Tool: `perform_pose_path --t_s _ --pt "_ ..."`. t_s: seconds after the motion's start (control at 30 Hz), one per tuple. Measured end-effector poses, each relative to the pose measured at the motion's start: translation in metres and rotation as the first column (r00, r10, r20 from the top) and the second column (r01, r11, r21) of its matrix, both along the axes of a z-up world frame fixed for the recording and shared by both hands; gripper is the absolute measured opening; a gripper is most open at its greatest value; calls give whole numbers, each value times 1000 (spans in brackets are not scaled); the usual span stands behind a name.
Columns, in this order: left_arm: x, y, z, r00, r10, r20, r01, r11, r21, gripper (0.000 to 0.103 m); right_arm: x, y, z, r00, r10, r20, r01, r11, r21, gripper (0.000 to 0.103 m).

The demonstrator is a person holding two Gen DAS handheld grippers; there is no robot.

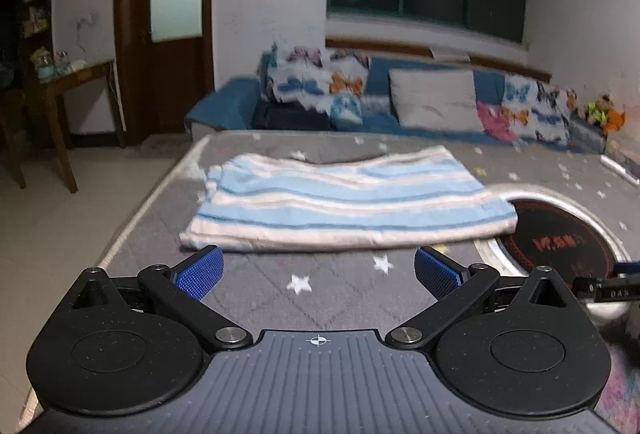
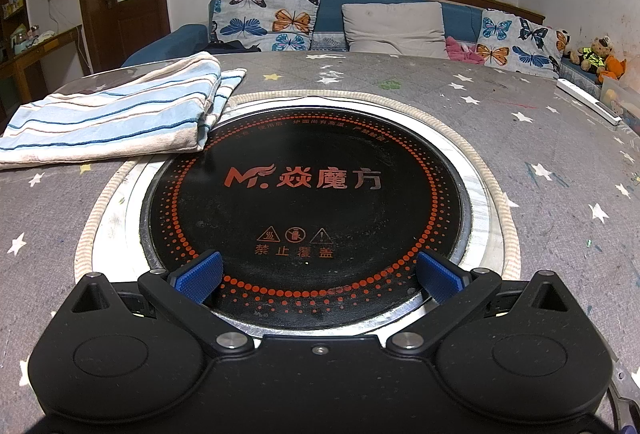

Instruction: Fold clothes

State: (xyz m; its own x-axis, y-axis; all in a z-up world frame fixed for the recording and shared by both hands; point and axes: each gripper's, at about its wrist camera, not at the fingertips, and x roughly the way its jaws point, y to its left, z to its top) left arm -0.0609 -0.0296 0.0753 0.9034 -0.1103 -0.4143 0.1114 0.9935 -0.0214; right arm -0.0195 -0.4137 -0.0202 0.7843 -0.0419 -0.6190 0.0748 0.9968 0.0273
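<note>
My striped garment (image 1: 344,202) lies folded flat near the table's (image 1: 256,294) left edge; my left claw (image 1: 319,270) and right claw (image 2: 319,272) gape empty, so folding looks done.

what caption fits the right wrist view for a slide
Open right claw over the black round cooktop, folded striped cloth lying left on the star-print table cover.

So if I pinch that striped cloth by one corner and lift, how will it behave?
The striped cloth looks soft and floppy: its folded layers sag and its edges ripple, so it would likely drape and unfold. It seems light for its size. Its corner overlaps the cooktop rim, so pushing may just bunch it on the quilted table cover.
</note>
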Motion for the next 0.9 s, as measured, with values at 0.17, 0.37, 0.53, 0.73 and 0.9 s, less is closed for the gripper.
perform_pose_path --t_s 0.17,0.37,0.53,0.73,0.9 --pt "-2 3 -1 999 -32 7 32 999 -37 103 0 0 0 1000 0 0 0 1000 0 103" --pt "4 5 -5 1000 8 13 -8 1000 -1 103 0 0 0 1000 0 0 0 1000 0 103" --pt "16 7 -20 996 76 36 -79 992 100 103 0 0 0 1000 0 0 0 1000 0 103" --pt "25 20 -36 987 163 10 -163 978 133 103 0 0 0 1000 0 0 0 1000 0 103" --pt "28 30 -42 981 194 -9 -191 972 139 103 0 0 0 1000 0 0 0 1000 0 103"
